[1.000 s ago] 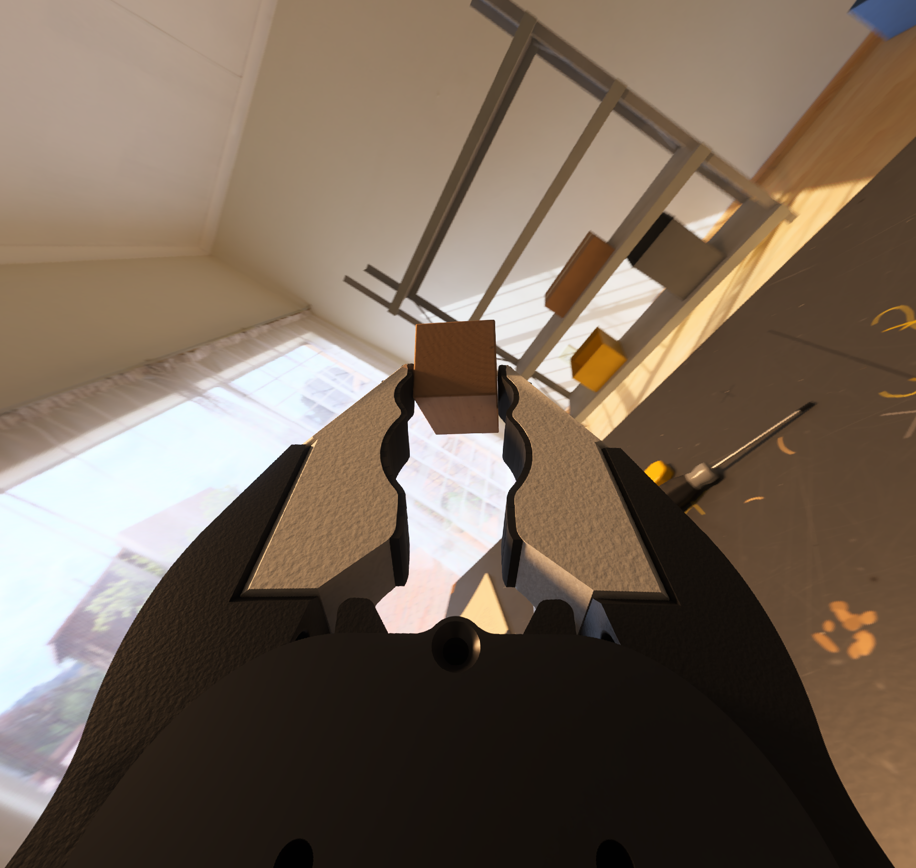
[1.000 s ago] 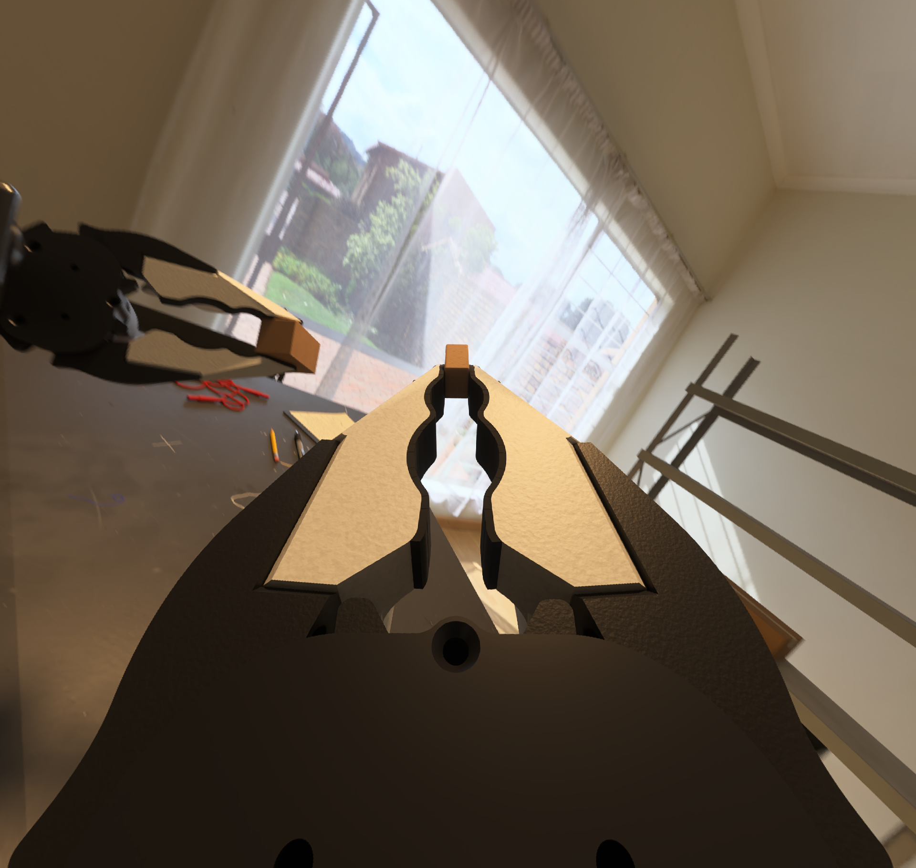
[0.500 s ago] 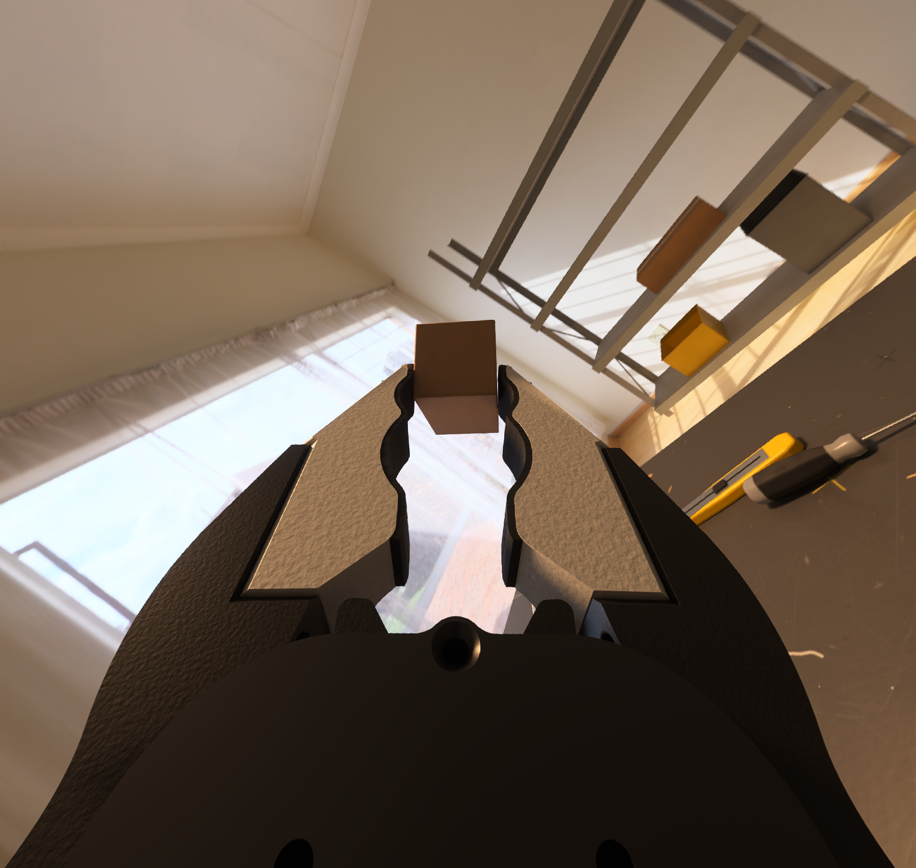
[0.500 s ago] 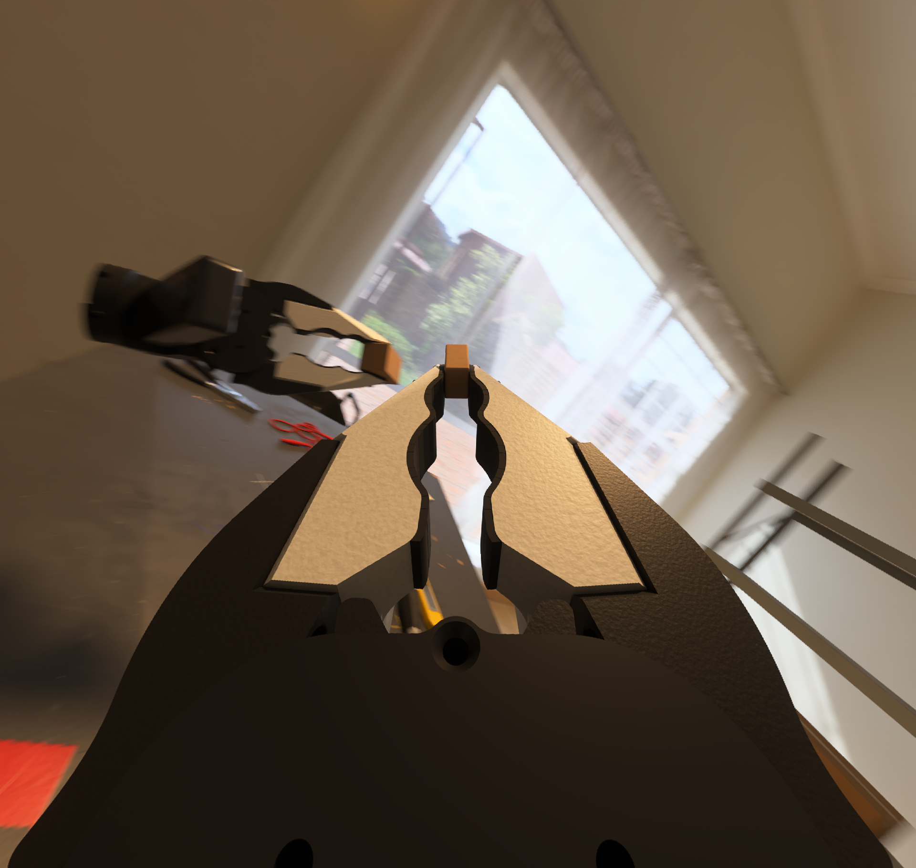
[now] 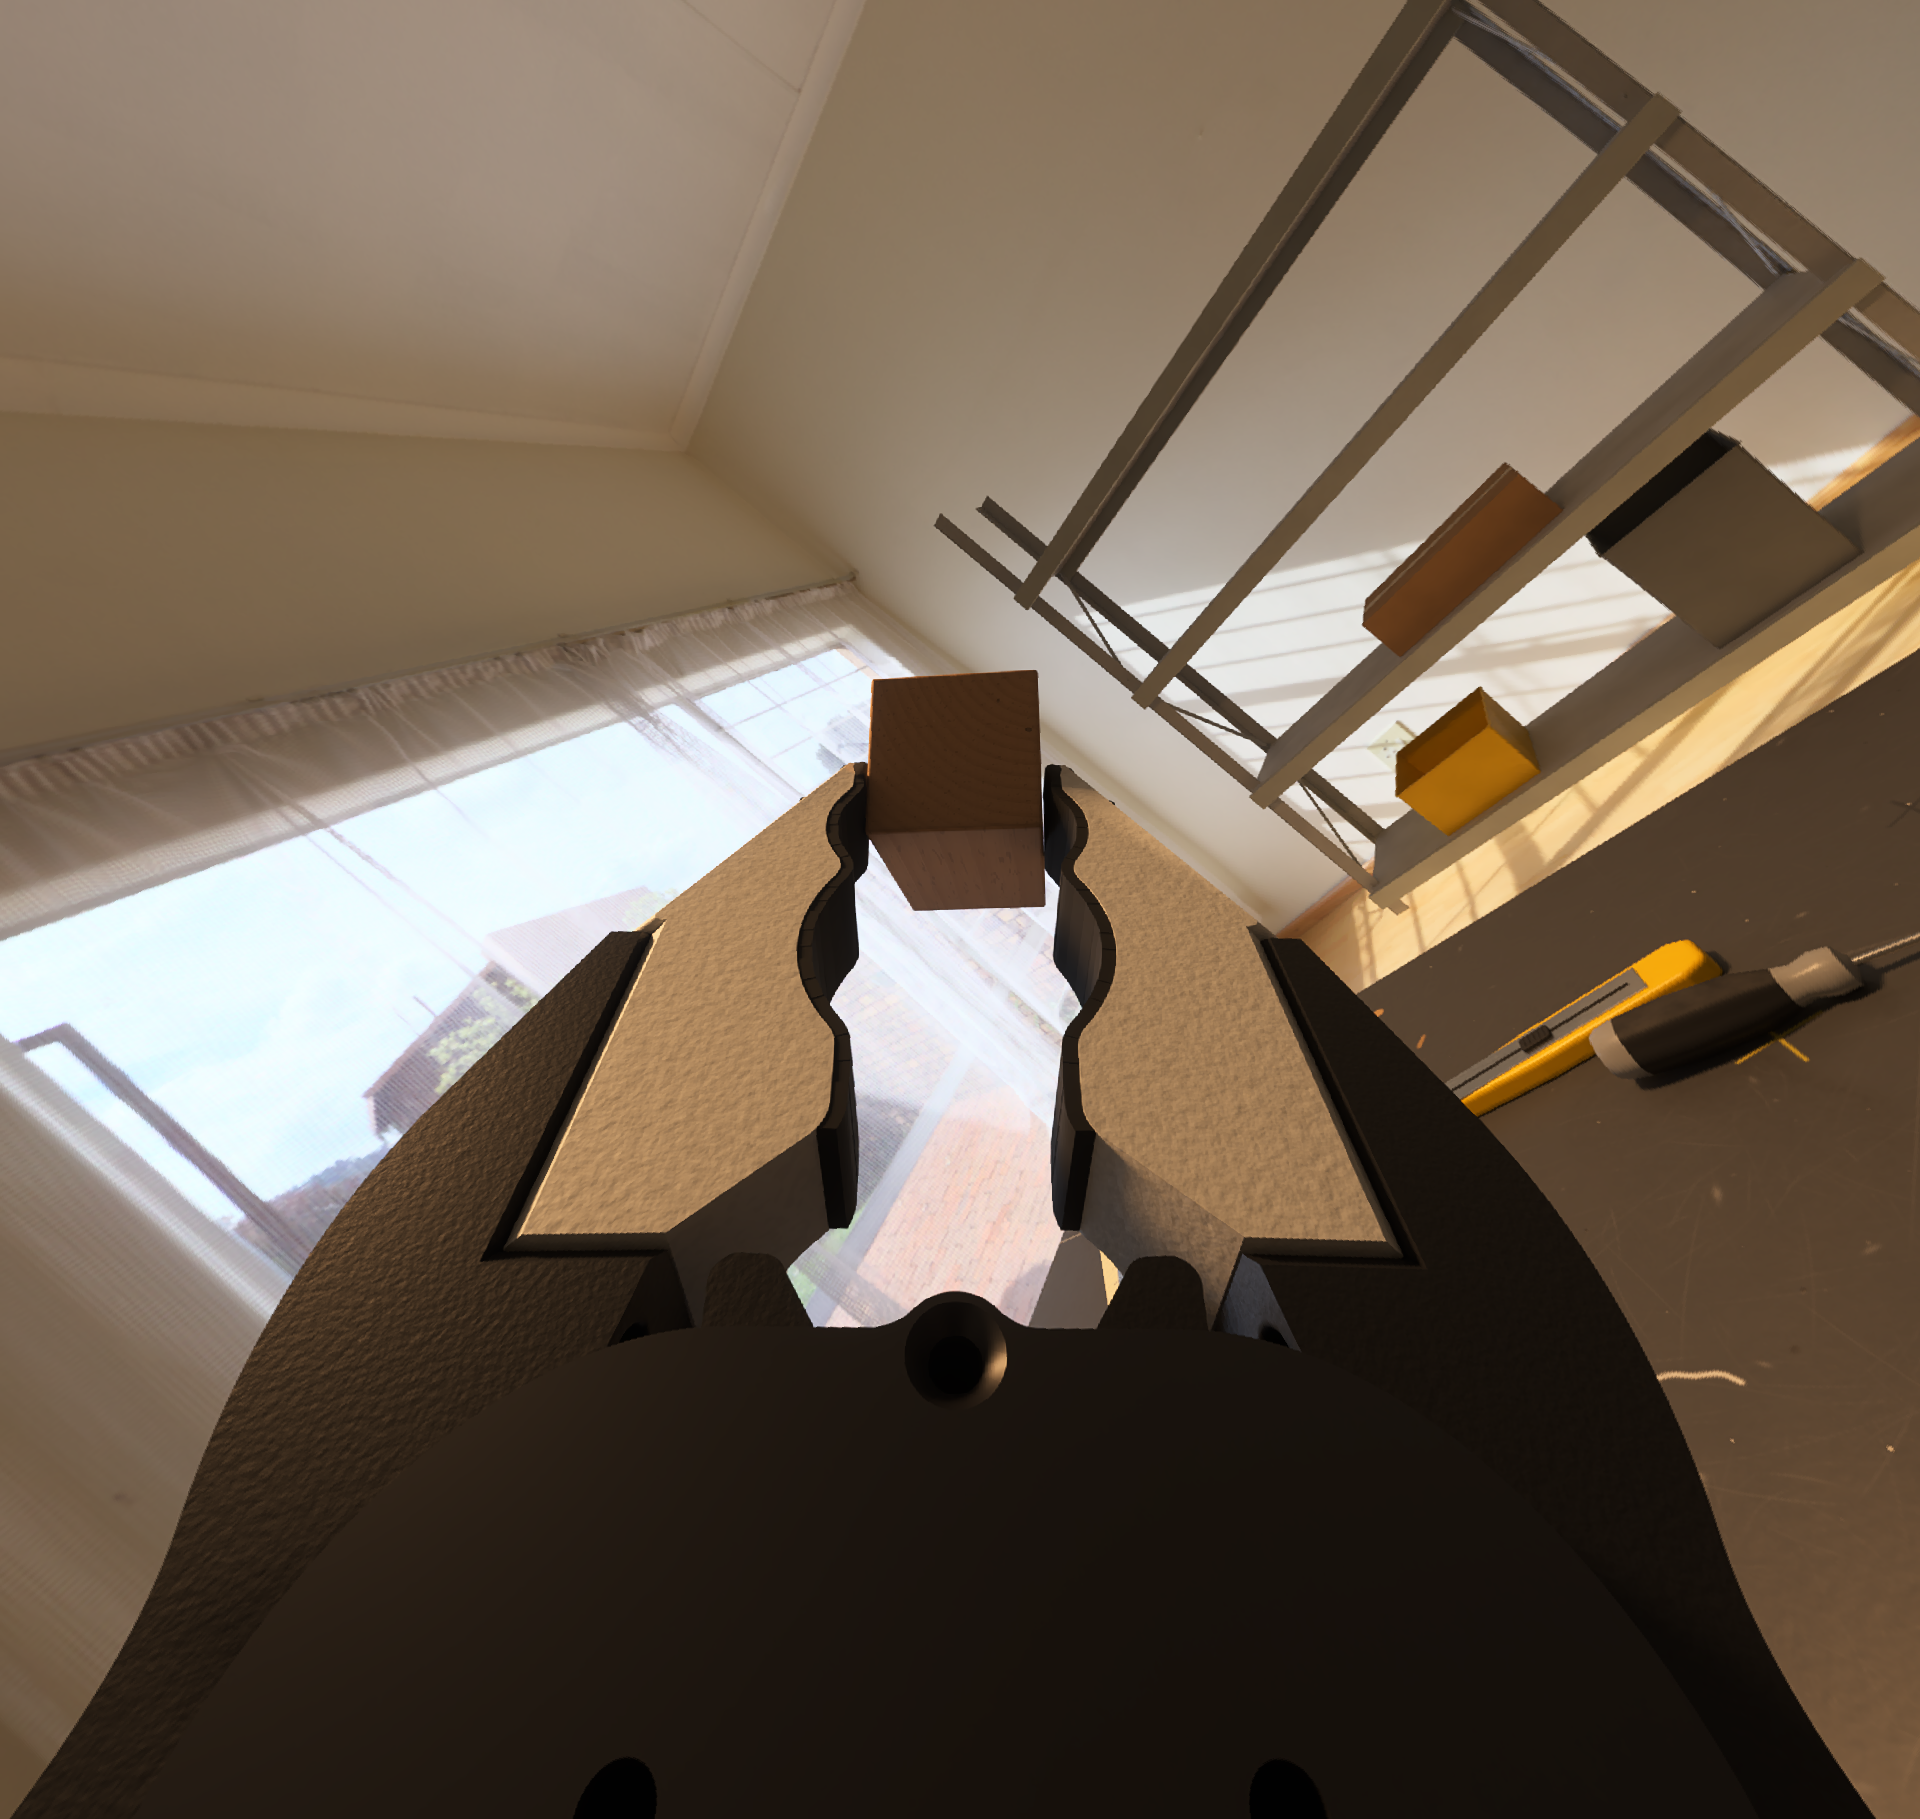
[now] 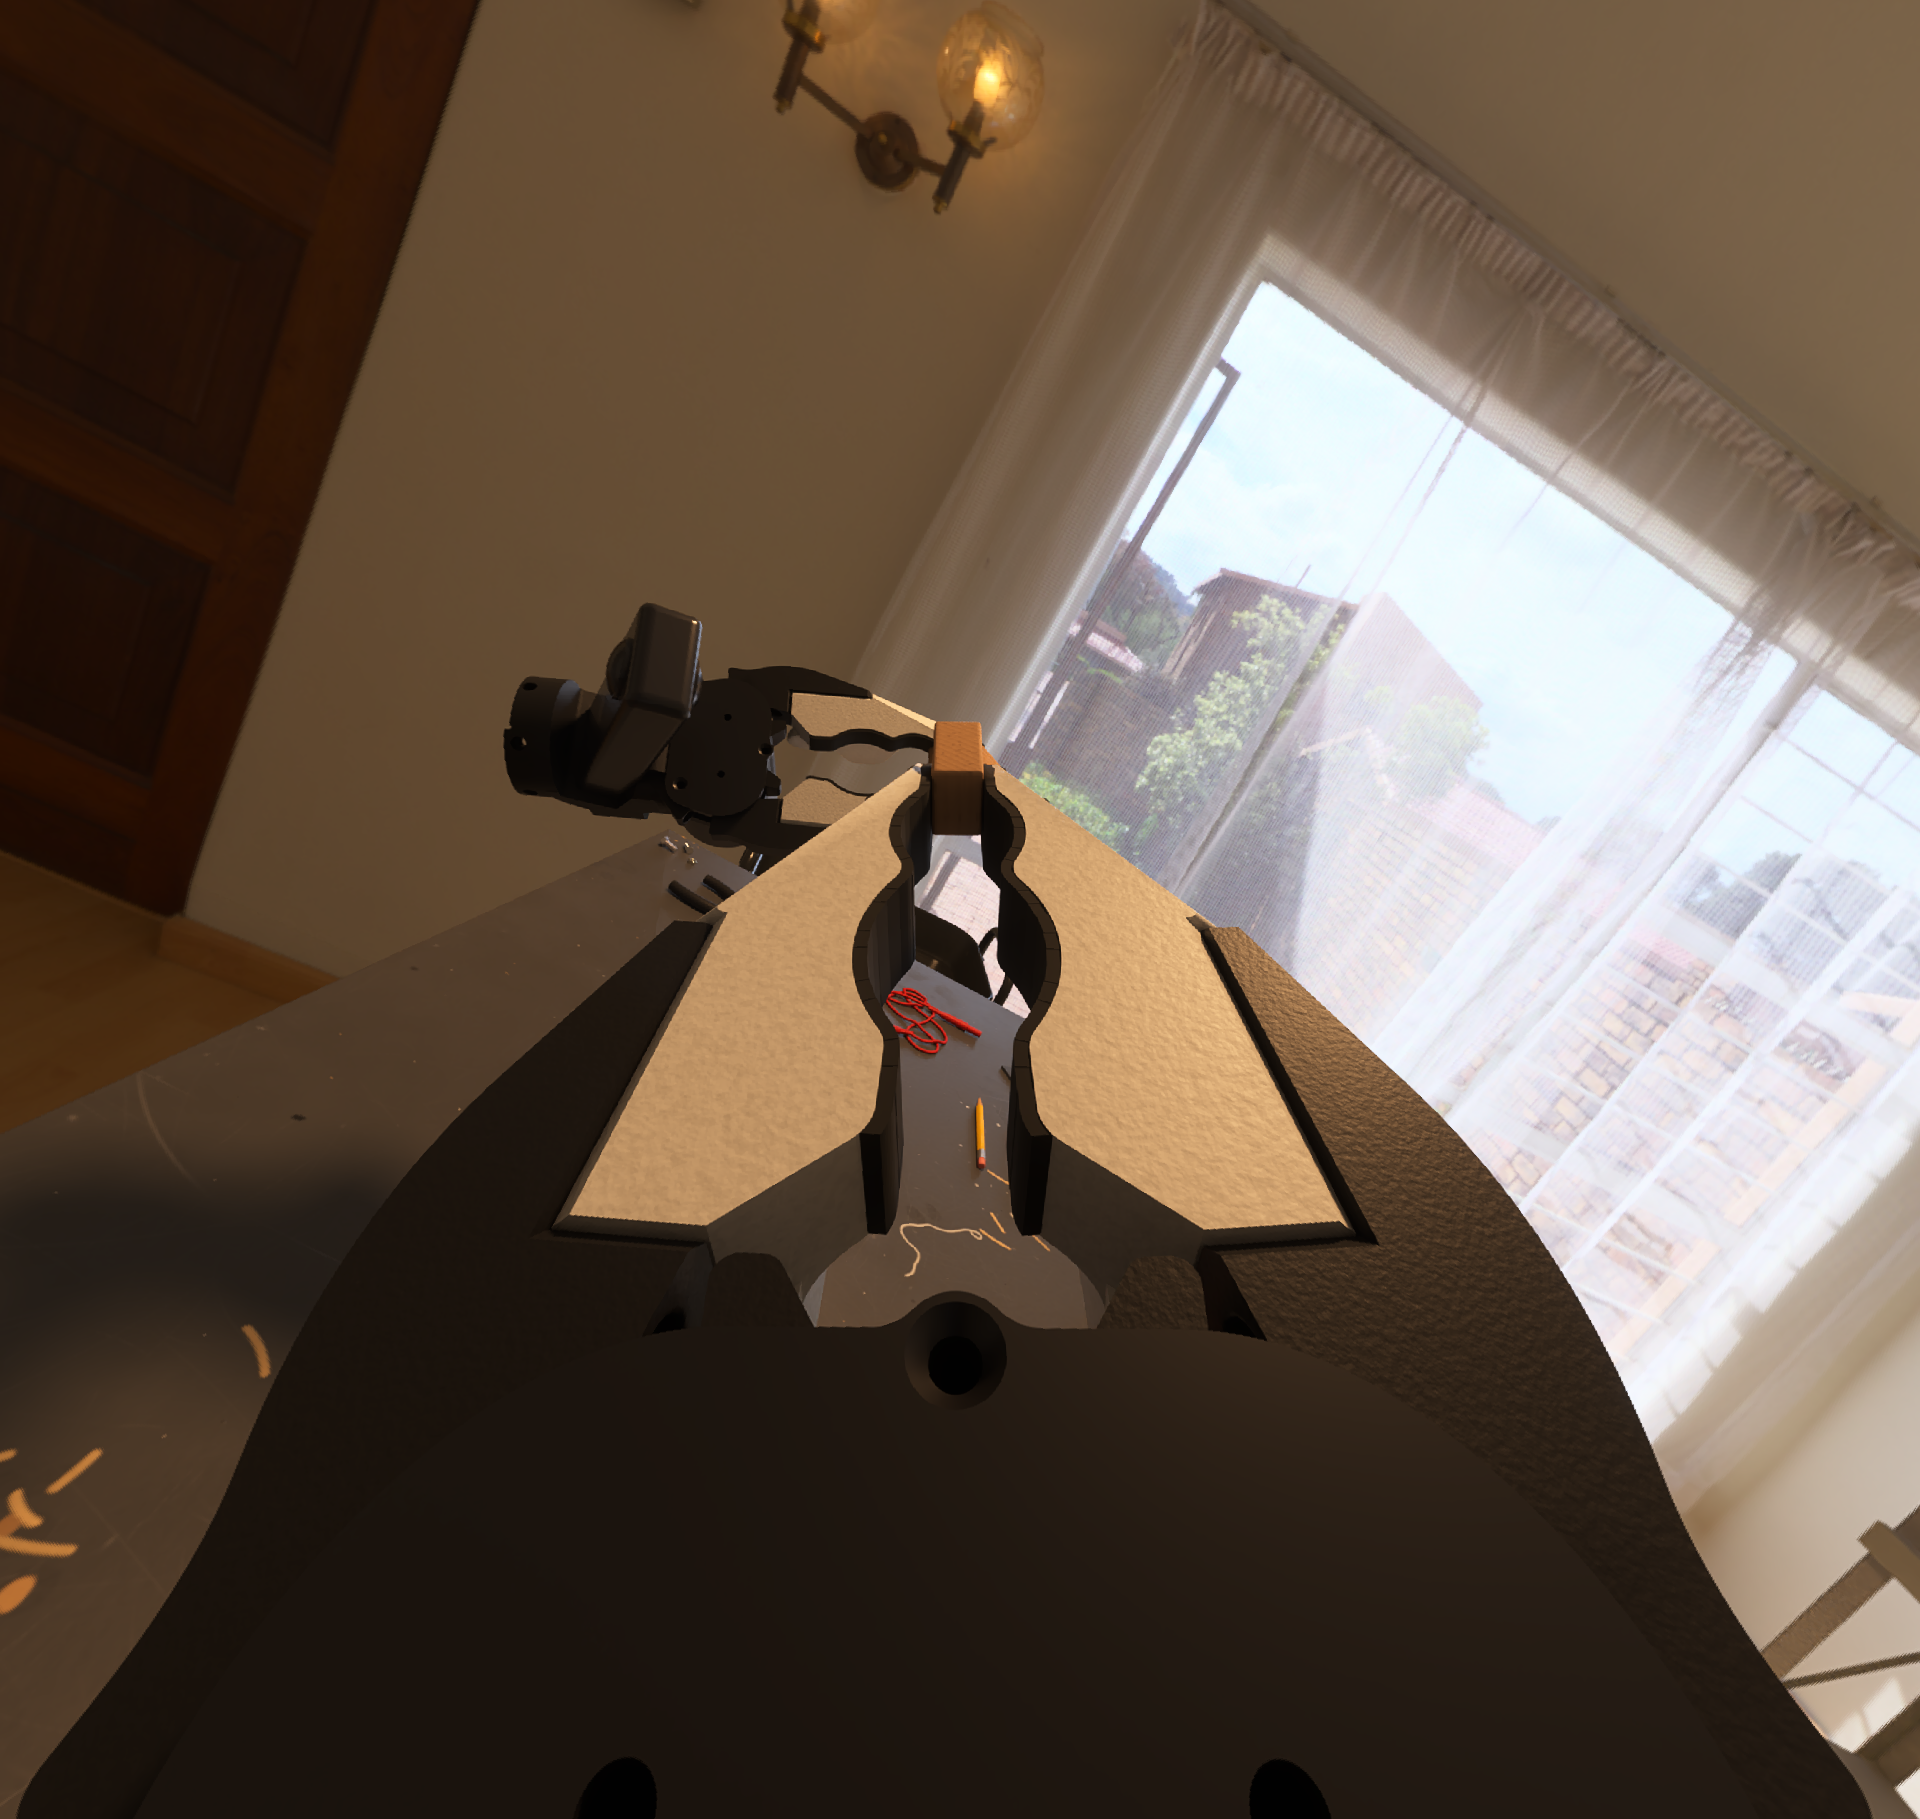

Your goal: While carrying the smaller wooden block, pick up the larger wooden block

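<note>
Left wrist view: we see the left tool (image 5: 956,834) clamped on the larger wooden block (image 5: 956,782), pinched at the fingertips and held up in the air, clear of the worktop (image 5: 1714,1250). Behind it lies a curtained window (image 5: 364,886). To the right stands a metal shelf rack (image 5: 1558,419) with a brown box (image 5: 1455,564), a grey box (image 5: 1735,554) and a yellow box (image 5: 1465,761). On the dark worktop at far right lie a yellow utility knife (image 5: 1579,1021) and, touching it, a dark-handled screwdriver (image 5: 1735,1011).

Right wrist view: at left a dark wooden door (image 6: 187,367); the other tool shows beyond our own fingers, partly hidden. The right tool (image 6: 956,782) is clamped on the smaller wooden block (image 6: 956,777), held at the very tips, aloft. Between the fingers we see a red cord tangle (image 6: 920,1016) and a pencil (image 6: 979,1130) on the worktop. Above, a two-bulb wall lamp (image 6: 904,76); to the right, the window.
</note>
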{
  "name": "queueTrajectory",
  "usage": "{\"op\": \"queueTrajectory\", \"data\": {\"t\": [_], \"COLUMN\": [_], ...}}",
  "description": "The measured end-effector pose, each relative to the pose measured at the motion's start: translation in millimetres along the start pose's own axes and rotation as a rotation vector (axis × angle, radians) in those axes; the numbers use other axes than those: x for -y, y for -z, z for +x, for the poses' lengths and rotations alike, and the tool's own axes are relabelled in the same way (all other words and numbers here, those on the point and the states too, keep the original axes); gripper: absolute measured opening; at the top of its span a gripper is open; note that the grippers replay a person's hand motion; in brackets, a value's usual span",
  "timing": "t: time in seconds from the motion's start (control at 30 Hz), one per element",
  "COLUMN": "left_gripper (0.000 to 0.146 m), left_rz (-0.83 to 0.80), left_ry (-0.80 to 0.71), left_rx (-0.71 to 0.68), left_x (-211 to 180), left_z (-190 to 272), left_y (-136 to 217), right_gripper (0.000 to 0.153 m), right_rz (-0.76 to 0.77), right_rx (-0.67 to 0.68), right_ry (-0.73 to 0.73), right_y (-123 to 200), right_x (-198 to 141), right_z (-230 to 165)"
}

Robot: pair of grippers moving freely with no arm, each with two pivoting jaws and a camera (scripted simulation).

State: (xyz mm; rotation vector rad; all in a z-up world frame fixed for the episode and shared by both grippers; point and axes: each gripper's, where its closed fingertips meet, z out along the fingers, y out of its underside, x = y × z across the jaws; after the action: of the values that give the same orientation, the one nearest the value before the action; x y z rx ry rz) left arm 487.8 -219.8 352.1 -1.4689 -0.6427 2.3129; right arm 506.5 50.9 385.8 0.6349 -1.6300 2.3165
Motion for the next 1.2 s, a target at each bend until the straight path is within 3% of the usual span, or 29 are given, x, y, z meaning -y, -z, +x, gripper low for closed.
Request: {"op": "queueTrajectory", "data": {"t": [0.2,0.37,0.57,0.87,1.2], "left_gripper": [0.033,0.033,0.033,0.033,0.033], "left_rz": [0.045,0.184,0.301,0.179,0.064], "left_ry": [-0.008,-0.027,-0.035,-0.099,-0.138], "left_rx": [-0.021,-0.145,-0.261,-0.266,-0.218], "left_x": [12,37,76,82,81], "left_z": [6,32,67,92,87], "left_y": [2,10,18,6,3], "right_gripper": [0.008,0.008,0.008,0.007,0.008], "right_rz": [-0.051,0.001,-0.065,-0.168,-0.222], "right_rx": [-0.006,-0.072,-0.068,-0.221,-0.331], "right_ry": [0.046,0.040,-0.019,0.214,0.214], "right_y": [-6,9,-2,-34,-41], "right_x": [-7,3,-31,-54,-61], "right_z": [-4,12,26,15,16]}}
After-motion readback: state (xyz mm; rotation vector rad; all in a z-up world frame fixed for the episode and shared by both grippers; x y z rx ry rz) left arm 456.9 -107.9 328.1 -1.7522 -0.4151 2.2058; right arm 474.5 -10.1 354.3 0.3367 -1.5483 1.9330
